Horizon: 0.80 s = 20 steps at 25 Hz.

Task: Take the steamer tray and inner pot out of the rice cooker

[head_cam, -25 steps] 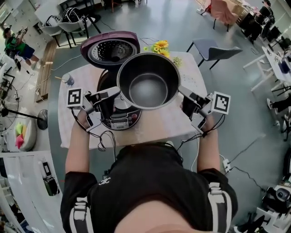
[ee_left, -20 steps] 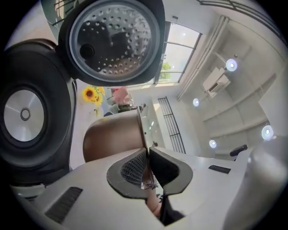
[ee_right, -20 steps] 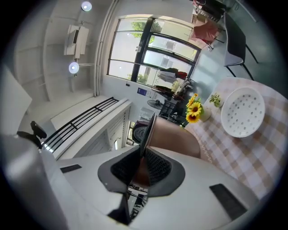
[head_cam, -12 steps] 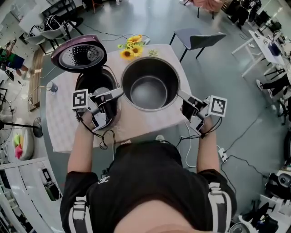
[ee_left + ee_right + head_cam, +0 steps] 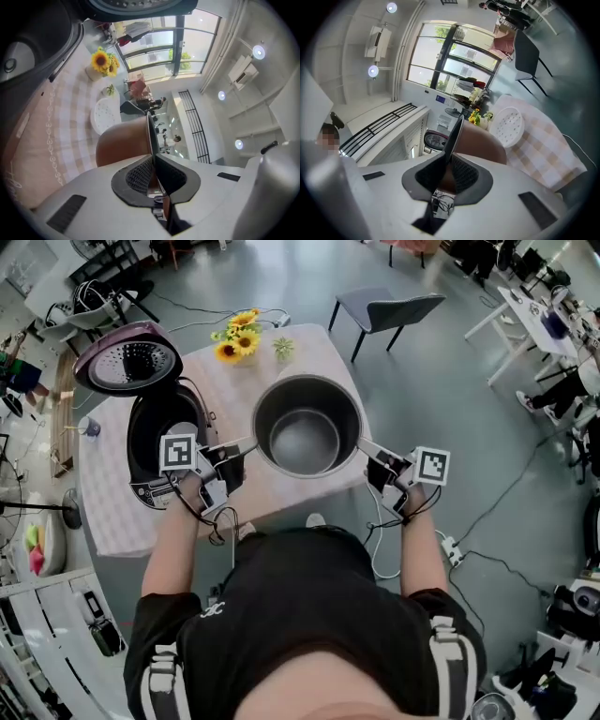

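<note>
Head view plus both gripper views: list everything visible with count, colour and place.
inner pot: one, dark grey inside, coppery outside, over the table's right part.
steamer tray: one, white, on the table beside the pot.
rice cooker: one, black, purple lid open, table's left.
sunflowers: one bunch, yellow, table's far edge.
table: one, pale checked cloth.
chair: one, grey, beyond the table.
left gripper: one, white, shut on the pot's rim.
right gripper: one, white, shut on the opposite rim.

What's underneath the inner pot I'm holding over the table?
In the head view the inner pot hides the checked tablecloth directly beneath it. The left gripper view shows the white steamer tray lying on the cloth beyond the pot; the pot's underside is out of sight.
</note>
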{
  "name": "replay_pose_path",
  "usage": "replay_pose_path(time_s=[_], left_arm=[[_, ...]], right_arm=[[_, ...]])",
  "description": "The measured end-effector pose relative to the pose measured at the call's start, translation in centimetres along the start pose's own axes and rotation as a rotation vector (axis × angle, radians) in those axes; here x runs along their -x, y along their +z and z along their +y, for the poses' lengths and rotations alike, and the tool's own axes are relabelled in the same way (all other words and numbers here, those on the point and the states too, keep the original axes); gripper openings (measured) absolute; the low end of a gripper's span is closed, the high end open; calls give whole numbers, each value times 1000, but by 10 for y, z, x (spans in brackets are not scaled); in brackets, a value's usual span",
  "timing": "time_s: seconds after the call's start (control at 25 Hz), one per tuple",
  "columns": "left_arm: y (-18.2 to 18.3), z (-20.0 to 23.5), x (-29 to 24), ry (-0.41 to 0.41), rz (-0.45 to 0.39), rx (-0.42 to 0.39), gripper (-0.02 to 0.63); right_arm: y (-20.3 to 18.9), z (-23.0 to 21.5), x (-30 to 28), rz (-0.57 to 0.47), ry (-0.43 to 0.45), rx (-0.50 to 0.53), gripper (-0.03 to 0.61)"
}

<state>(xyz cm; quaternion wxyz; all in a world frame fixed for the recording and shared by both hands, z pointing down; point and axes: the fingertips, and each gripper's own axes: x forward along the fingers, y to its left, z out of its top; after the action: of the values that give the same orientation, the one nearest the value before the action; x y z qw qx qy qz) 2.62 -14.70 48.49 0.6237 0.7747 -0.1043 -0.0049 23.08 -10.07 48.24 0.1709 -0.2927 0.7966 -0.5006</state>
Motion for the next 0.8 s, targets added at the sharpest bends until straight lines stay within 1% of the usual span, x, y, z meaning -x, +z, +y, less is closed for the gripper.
replay_pose_path(time_s=[0.2, 0.36, 0.52, 0.56, 0.6, 0.64, 0.68, 0.72, 0.76, 0.8], left_arm=[[-26, 27, -26, 38, 17, 36, 17], [-45, 49, -36, 94, 23, 45, 17], [-56, 77, -38, 178, 4, 68, 17], [-58, 83, -39, 195, -2, 62, 17], [-58, 90, -40, 211, -7, 53, 17], [-58, 95, -41, 226, -14, 45, 17], [-57, 100, -42, 240, -22, 43, 17], [-57, 105, -43, 253, -29, 44, 17], [-56, 109, -43, 265, -35, 45, 17], [-56, 113, -44, 276, -38, 45, 17]], right_arm=[[-10, -36, 26, 22, 2, -29, 40], [-19, -60, 39, 36, 4, -60, 40], [-26, -76, 34, 57, 13, -30, 38], [-28, -84, 35, 66, -22, -15, 40], [-30, -98, 40, 82, -102, 4, 38], [-32, -115, 47, 104, -209, 23, 38], [-34, -129, 53, 123, -292, 35, 38], [-36, -135, 53, 133, -327, 39, 38], [-37, -137, 50, 137, -324, 36, 38], [-37, -136, 45, 136, -296, 30, 38]])
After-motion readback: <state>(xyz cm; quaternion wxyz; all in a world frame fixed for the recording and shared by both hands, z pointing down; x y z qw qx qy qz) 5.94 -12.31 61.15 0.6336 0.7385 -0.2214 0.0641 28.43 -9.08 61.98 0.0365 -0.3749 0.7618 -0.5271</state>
